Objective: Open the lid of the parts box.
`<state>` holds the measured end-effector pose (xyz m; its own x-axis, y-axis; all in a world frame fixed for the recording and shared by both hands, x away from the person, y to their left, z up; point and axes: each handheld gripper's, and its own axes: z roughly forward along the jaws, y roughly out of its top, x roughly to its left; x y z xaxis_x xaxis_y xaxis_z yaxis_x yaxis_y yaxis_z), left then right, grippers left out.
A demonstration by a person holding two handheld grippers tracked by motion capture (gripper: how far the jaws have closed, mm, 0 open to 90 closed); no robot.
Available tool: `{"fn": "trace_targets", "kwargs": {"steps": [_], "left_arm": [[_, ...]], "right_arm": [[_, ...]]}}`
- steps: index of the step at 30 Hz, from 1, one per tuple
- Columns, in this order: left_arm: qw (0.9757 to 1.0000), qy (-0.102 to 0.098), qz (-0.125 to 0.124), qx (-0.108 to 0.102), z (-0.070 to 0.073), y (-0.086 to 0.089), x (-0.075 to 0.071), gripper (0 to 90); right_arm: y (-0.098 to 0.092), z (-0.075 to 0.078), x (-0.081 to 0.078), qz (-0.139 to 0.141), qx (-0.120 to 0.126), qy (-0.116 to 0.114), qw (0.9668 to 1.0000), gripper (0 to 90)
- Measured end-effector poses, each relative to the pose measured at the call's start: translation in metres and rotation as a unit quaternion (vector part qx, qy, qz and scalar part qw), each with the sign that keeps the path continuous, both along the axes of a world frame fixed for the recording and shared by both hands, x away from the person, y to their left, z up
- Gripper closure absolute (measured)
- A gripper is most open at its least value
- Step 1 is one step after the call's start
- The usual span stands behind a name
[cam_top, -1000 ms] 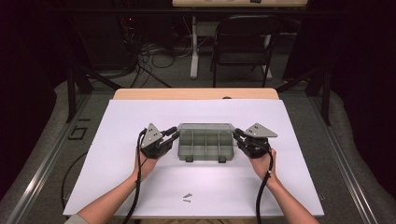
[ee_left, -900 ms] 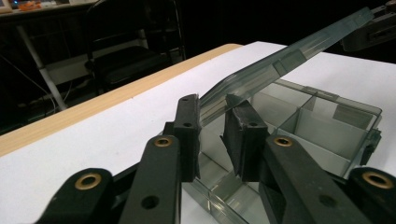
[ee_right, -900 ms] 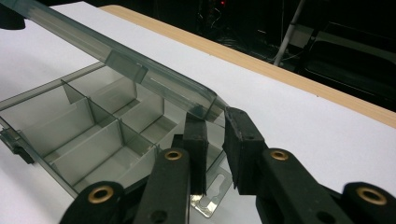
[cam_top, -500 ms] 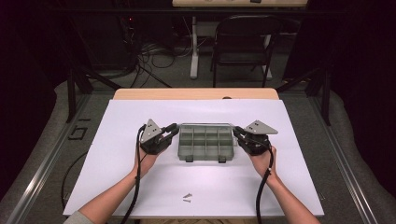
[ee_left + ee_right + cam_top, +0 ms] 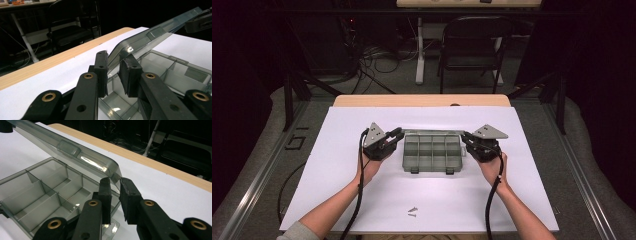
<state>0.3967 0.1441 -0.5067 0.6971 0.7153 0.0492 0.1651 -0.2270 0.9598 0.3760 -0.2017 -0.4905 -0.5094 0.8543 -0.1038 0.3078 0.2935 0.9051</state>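
A clear grey box with dividers sits at the middle of the white-covered worktop, and both grippers are working on its lid. The left gripper is at the box's 9 o'clock side and the right gripper at its 3 o'clock side, each meeting a far corner of the lid.

In the left gripper view the lid's edge runs into the narrow gap between the jaws, which stand close on either side of it; in the right gripper view the lid corner sits likewise in a slim gap. Each gripper looks pinched onto the lid, or very nearly so (whether the pads press fully I cannot quite tell).

The lid is already lifted: it stands tilted up and back from the tray, hinged along the 12 o'clock edge, with the empty compartments open below. So, as I judge it, the unlatching and the first part of the swing are done. Left to do is carrying the lid over until it rests open, then letting go.

Two small screws lie on the worktop at 6 o'clock from the box, well apart from it and untouched; they may be meant for a compartment.
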Motion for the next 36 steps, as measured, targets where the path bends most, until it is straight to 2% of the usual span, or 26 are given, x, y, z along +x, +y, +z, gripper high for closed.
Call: {"fn": "trace_targets", "kwargs": {"steps": [7,11,15,18,19,31,32,36], "left_arm": [[1.0000,0.000,0.004,-0.006,0.003,-0.001,0.006,77.0],[0.9998,0.009,0.006,-0.015,0.006,-0.001,0.012,77.1],[0.9998,0.013,0.008,-0.014,0.007,-0.002,0.017,77.3],[0.9997,0.009,0.013,-0.016,0.008,-0.003,0.020,77.6],[0.9998,0.013,0.009,-0.010,0.009,-0.002,0.020,77.6],[0.9999,0.008,0.013,-0.004,0.012,-0.004,0.026,78.2],[0.9999,0.014,0.008,0.000,0.012,-0.003,0.026,78.1],[0.9999,0.011,0.013,-0.002,0.011,-0.003,0.027,76.7]], "right_arm": [[0.001,0.001,0.007,-0.006,0.000,0.002,1.0000,79.5],[0.002,0.002,0.010,-0.009,0.002,0.003,0.9999,79.5],[0.002,0.003,0.014,-0.011,0.001,0.004,0.9999,79.5],[0.003,0.003,0.019,-0.014,0.002,0.005,0.9999,79.4],[0.003,0.003,0.019,-0.014,0.002,0.005,0.9999,79.4],[0.005,0.001,0.031,-0.024,-0.005,0.006,0.9997,81.8],[0.005,0.001,0.031,-0.027,-0.004,0.008,0.9996,82.6],[0.005,0.000,0.033,-0.031,-0.001,0.011,0.9995,83.5]]}}
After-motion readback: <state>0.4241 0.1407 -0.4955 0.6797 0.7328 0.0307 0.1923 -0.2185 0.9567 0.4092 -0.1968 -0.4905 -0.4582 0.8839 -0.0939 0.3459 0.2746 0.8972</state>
